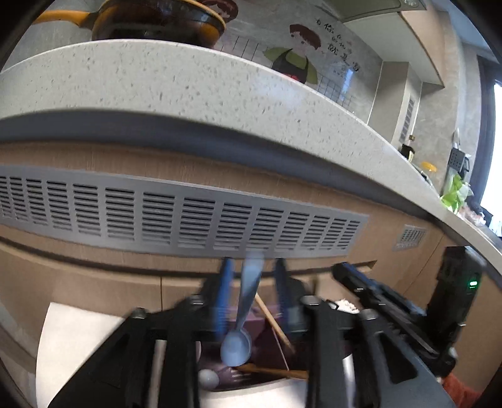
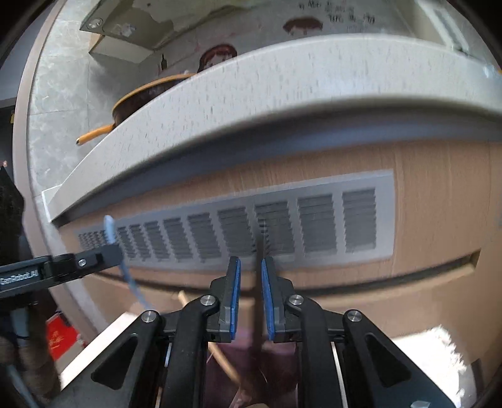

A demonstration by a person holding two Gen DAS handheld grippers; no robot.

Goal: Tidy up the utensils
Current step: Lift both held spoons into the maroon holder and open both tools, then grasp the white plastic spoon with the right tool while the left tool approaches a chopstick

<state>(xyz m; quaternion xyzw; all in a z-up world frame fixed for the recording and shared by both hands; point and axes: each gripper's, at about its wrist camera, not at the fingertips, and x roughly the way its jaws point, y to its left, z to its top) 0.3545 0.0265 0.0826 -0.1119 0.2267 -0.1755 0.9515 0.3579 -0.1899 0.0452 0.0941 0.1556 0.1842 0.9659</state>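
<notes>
While our left tool (image 1: 254, 266) gapes around a loose blue spoon (image 1: 241, 323), our right tool (image 2: 251, 266) stands ajar beside a thin dark utensil (image 2: 259, 282).

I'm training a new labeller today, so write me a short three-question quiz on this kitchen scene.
1. True or false: the left gripper squeezes the blue spoon.
2. What stands on the counter? A) a pot with a yellow handle B) a kettle C) a toaster
3. Fill in: wooden ___ lie in the purple tray.
Key: 1 false, the jaws stand apart from it; 2 A; 3 chopsticks.
</notes>
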